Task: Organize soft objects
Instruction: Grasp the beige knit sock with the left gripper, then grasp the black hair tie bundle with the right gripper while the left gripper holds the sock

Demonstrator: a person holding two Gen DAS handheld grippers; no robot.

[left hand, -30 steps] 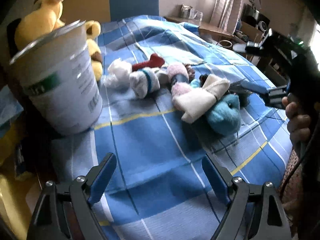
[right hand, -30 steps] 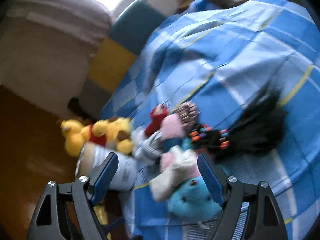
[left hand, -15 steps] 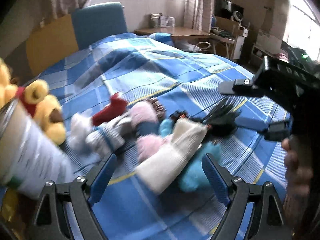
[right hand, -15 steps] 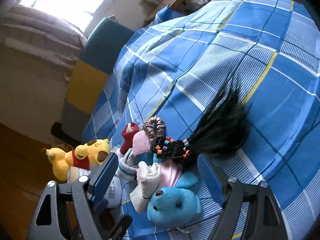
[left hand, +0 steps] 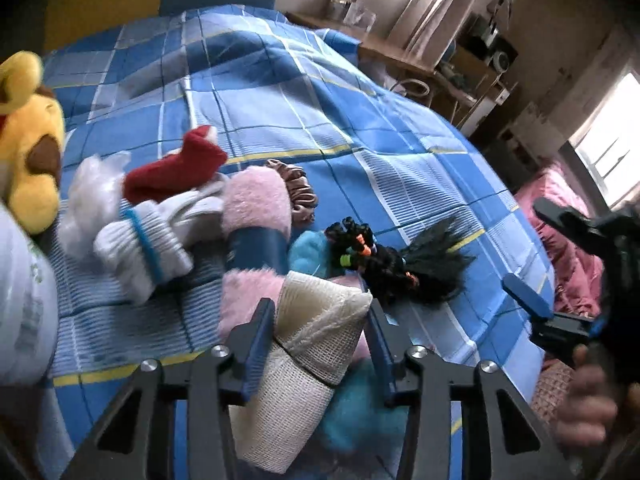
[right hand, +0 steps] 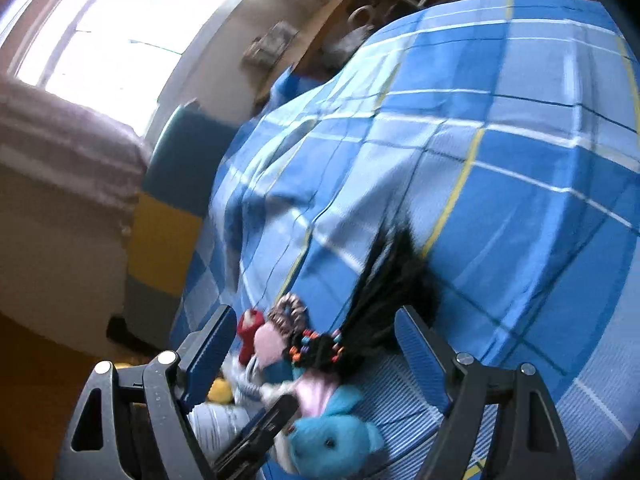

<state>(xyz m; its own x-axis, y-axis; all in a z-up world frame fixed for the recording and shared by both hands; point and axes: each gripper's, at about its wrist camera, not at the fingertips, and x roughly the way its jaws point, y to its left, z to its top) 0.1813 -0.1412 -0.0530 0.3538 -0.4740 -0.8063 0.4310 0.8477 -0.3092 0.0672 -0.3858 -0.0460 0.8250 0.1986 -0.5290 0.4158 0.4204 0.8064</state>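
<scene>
- Pinching a cream mesh roll (left hand: 320,344): left gripper (left hand: 320,332), jaws pressed on both sides of it, low centre of left wrist view.
- Roll lies over a blue plush toy (left hand: 352,412) and a pink fluffy piece (left hand: 256,208), all in a pile on the bed, which has a blue plaid cover (left hand: 360,128).
- At 10 o'clock from the roll: white sock bundle with blue stripe (left hand: 140,240), red sock (left hand: 176,168), white fluffy piece (left hand: 88,192).
- Brown scrunchie (left hand: 300,192) at 12 o'clock, touching the pink piece.
- Black hair piece with coloured beads (left hand: 396,264) at 2 o'clock, just beside the roll.
- Yellow plush bear (left hand: 28,152) at far 9 o'clock edge; white container (left hand: 20,300) below it, blurred.
- Right gripper (right hand: 316,352): jaws spread wide, nothing between them touched, hovering over the hair piece and pile; also seen at 3 o'clock in left view, held by a hand (left hand: 588,404).
- Right view blurred; blue plush face visible at its 6 o'clock.
</scene>
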